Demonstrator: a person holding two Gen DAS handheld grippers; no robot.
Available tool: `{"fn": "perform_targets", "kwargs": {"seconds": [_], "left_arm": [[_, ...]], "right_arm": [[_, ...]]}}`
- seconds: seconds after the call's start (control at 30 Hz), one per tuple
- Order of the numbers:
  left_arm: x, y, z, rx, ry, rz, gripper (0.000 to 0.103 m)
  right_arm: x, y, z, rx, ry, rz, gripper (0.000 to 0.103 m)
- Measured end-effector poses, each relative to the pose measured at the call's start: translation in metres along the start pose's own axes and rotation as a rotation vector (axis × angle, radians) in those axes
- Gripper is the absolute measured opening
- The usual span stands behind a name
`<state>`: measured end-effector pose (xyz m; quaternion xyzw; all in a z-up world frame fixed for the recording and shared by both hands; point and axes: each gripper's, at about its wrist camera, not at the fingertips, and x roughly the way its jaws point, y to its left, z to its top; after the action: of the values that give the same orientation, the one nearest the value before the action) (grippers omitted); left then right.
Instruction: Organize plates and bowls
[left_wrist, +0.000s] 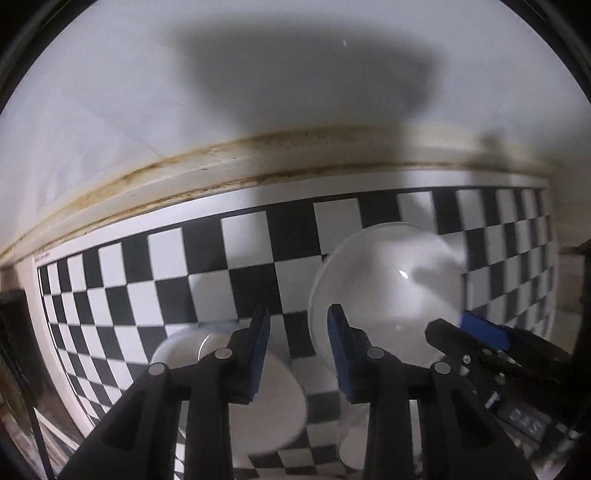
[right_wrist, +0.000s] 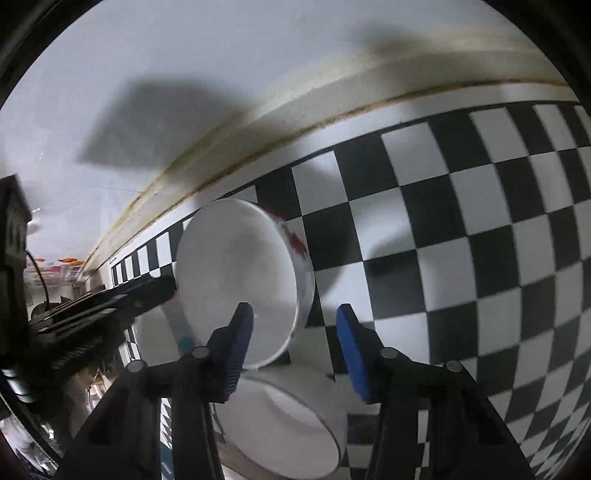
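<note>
On the checkerboard mat (left_wrist: 236, 240) lie white dishes. In the left wrist view a white bowl (left_wrist: 391, 288) stands tilted, its hollow facing me, right of my left gripper (left_wrist: 299, 350), which is open and empty. A white plate (left_wrist: 273, 402) lies under the left fingers. The right gripper's blue-padded finger (left_wrist: 480, 328) touches the bowl's lower right rim. In the right wrist view the same bowl (right_wrist: 240, 273), with a red pattern outside, is tilted on edge; its rim sits by my right gripper's left finger (right_wrist: 240, 339). My right gripper (right_wrist: 295, 350) is open. Another white bowl (right_wrist: 280, 424) lies below.
A stained white ledge (left_wrist: 221, 162) and a pale wall (left_wrist: 258, 74) border the mat's far edge. The mat (right_wrist: 480, 240) stretches right in the right wrist view. The left gripper's black body (right_wrist: 92, 306) and cluttered items sit at the far left.
</note>
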<state>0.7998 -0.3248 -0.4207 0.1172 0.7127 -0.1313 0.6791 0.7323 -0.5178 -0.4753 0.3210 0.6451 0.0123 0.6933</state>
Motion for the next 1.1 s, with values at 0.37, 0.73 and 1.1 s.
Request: {"fn": "perform_targets", "kwargs": {"seconds": [0.37, 0.73, 1.1], "left_arm": [[0.031, -0.011, 0.006, 0.04, 0.029, -0.028, 0.011], [-0.016, -0.037, -0.019, 0.077, -0.044, -0.038, 0.011], [-0.078, -0.067, -0.093, 0.118, -0.122, -0.109, 0.011]], "right_arm": [[0.029, -0.008, 0.004, 0.026, 0.045, -0.009, 0.016], [-0.002, -0.006, -0.008, 0.0, 0.003, -0.04, 0.012], [-0.066, -0.002, -0.066, -0.047, -0.076, -0.052, 0.011]]}}
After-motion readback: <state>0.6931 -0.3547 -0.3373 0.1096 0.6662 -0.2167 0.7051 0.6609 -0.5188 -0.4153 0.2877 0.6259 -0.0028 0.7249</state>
